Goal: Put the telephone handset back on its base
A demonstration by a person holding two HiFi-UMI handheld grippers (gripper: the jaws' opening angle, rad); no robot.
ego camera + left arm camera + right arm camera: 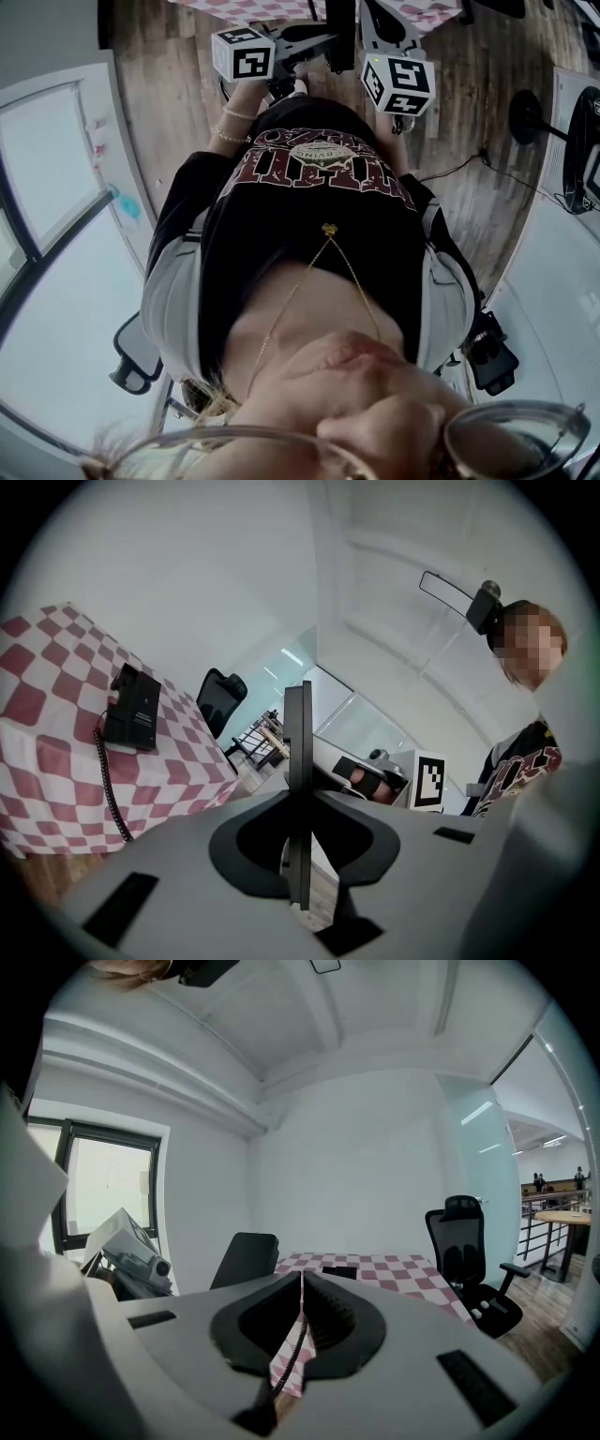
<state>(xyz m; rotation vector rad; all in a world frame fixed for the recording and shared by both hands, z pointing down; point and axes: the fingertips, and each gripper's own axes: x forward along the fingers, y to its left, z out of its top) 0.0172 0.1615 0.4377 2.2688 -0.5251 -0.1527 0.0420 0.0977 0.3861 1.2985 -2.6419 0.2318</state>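
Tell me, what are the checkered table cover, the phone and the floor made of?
Tablecloth: likely fabric, matte; it drapes over the table's edge.
Telephone: apparently black plastic, hard-edged, with a slight sheen.
Floor: wood or wood-look planks, with grain and seams visible.

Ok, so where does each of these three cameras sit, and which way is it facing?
Head view: on the person's head, facing steeply down at the brown wooden plank floor; own black printed T-shirt and two white marker cubes show.
Left gripper view: on the left gripper, facing the black corded telephone on the red-and-white checked tablecloth; own jaws together.
Right gripper view: on the right gripper, facing a black office chair; own jaws together.
Shared: both gripper views show the tablecloth.
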